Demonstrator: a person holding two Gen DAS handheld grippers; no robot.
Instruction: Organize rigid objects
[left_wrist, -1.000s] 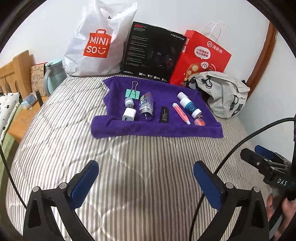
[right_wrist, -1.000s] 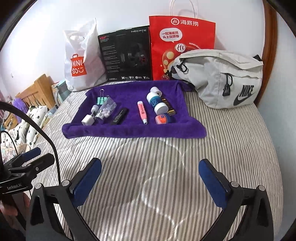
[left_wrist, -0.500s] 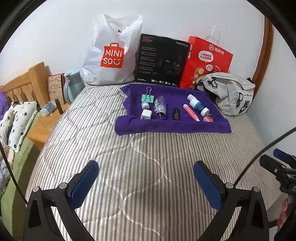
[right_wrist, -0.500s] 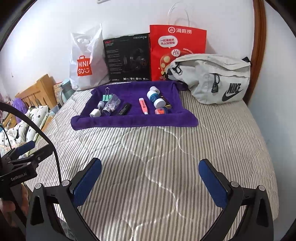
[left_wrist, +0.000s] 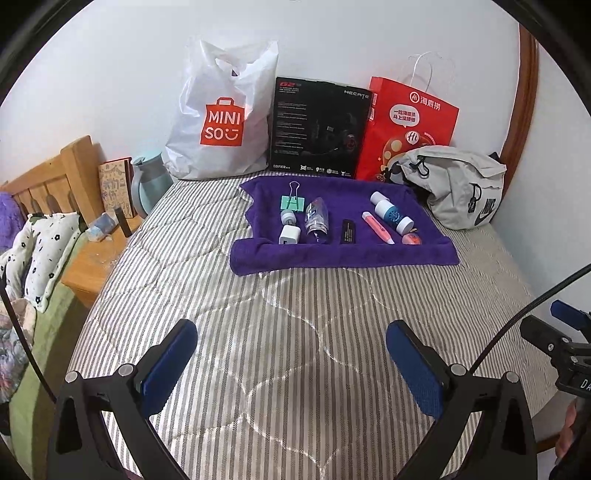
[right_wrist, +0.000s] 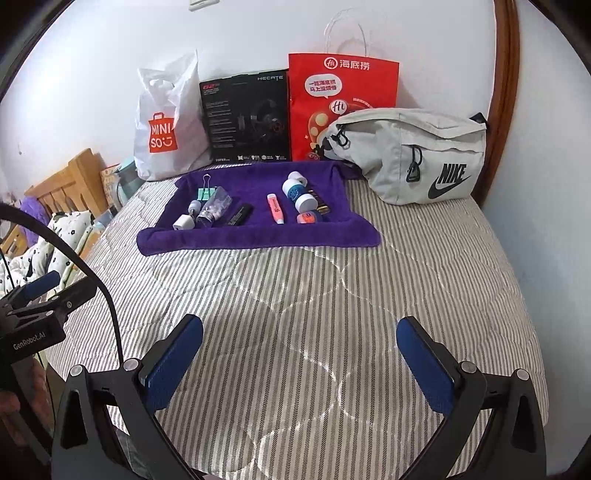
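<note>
A purple towel lies on the striped bed and carries small items in a row. From left: a green binder clip, a white charger plug, a clear bottle, a black stick, a pink highlighter, a blue-and-white bottle and an orange-pink round tin. My left gripper hovers open over the bed, well short of the towel. My right gripper is also open and holds nothing.
Against the wall stand a white Miniso bag, a black box and a red paper bag. A grey Nike pouch lies right of the towel. A wooden bedside table with a teal jug stands at the left.
Both grippers have pulled back from the towel, so the towel and bags look smaller and more of the bed shows. Both stay open. The items have not moved.
</note>
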